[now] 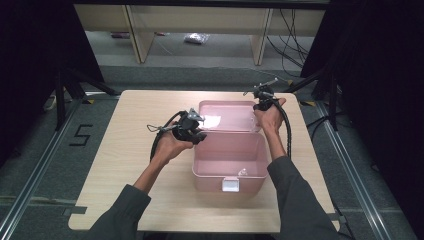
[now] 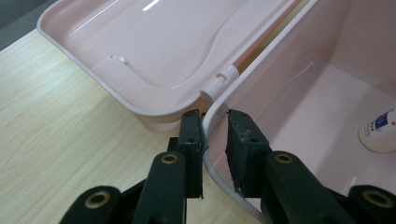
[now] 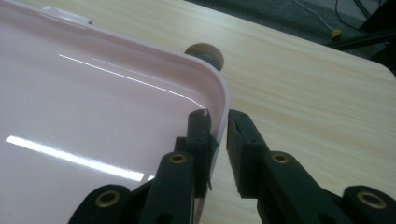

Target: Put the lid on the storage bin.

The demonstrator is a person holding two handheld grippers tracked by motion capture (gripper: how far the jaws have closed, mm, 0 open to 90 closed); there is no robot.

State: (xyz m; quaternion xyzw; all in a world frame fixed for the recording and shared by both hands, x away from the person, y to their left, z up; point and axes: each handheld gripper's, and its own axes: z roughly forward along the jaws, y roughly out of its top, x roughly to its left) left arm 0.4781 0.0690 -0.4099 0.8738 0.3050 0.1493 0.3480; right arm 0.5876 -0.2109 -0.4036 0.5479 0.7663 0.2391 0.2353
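Open pink box (image 1: 230,160) and laid-back lid (image 1: 227,116) mid-table; bare tabletop (image 1: 130,165) all around.

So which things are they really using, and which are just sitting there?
In use:
- open pink plastic box, rim between the left gripper fingers
- its pink hinged lid, edge between the right gripper fingers

Just lying about:
- small white bottle inside the box
- round tan knob on the light wooden table

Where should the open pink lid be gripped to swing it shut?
Probably the lid's thin free rim at a far corner, jaws straddling the edge from outside, as the right gripper does now. The rim is narrow and farthest from the hinge.
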